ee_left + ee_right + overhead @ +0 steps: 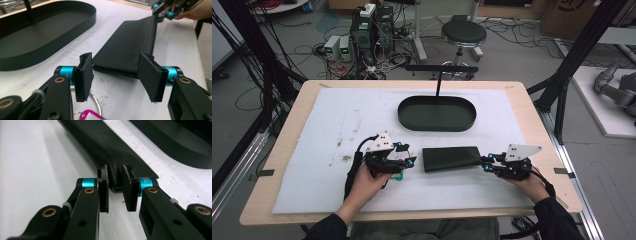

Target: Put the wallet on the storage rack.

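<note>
Black textured pouch [450, 158] lies flat on white mat [312, 180] over the worktop [532, 125], between both hands, near side of the oval black tray [437, 114]. Right claw [485, 164] is clamped on the pouch's right end; right gripper view shows the rolled edge pinched between the jaws. Left claw [408, 156] is spread wide, just short of the left end, touching nothing. Pink key tag with ring [88, 115] sits under it. Looks like a two-handed pickup, second grasp pending. Next: advance left claw over the edge, close, then lift level, probably toward tray.
</note>
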Demonstrator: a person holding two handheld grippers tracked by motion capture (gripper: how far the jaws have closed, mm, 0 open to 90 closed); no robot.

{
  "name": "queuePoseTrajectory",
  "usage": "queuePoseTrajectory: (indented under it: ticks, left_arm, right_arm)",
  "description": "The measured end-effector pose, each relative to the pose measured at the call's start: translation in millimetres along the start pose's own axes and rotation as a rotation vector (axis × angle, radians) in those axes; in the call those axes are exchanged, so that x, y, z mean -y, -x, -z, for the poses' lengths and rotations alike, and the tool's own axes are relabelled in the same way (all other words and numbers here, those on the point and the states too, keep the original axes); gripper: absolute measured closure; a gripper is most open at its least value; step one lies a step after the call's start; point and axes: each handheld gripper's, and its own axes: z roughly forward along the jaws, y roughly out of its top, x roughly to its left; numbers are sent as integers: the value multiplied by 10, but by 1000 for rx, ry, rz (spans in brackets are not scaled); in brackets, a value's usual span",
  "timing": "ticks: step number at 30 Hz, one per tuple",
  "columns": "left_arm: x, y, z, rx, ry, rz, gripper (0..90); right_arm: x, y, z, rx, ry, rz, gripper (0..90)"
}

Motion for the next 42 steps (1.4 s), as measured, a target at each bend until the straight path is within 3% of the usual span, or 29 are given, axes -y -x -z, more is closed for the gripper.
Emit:
queuePoseTrajectory:
  ticks: [4, 11, 15, 19, 23, 27, 33, 37, 39, 42]
  left_arm:
    - [-10, 46, -39, 12, -3, -38, 412]
    - [-25, 114, -137, 30, -35, -106, 315]
    - [-36, 159, -233, 26, -72, -155, 297]
    - [-36, 229, -372, -6, -136, -237, 305]
    - [-45, 286, -474, -32, -171, -300, 350]
    - [-67, 331, -553, -37, -190, -363, 477]
    - [-105, 355, -504, -50, -163, -443, 660]
    - [-176, 302, -416, -17, -132, -440, 731]
    - [-227, 251, -341, 25, -101, -393, 745]
    - [-255, 200, -265, 51, -102, -357, 751]
  right_arm:
    - [-28, 26, 26, -14, 34, -55, 782]
    - [-54, 50, 40, -22, 56, -108, 783]
    - [-71, 59, 47, -23, 65, -134, 783]
    - [-82, 64, 50, -22, 69, -151, 782]
    - [-86, 68, 50, -24, 70, -160, 782]
    - [-90, 71, 50, -22, 75, -162, 782]
    - [-94, 72, 60, -16, 84, -158, 775]
    - [-114, 54, 88, -12, 114, -141, 740]
    - [-126, 47, 106, -8, 136, -131, 730]
    - [-140, 33, 150, 12, 176, -119, 676]
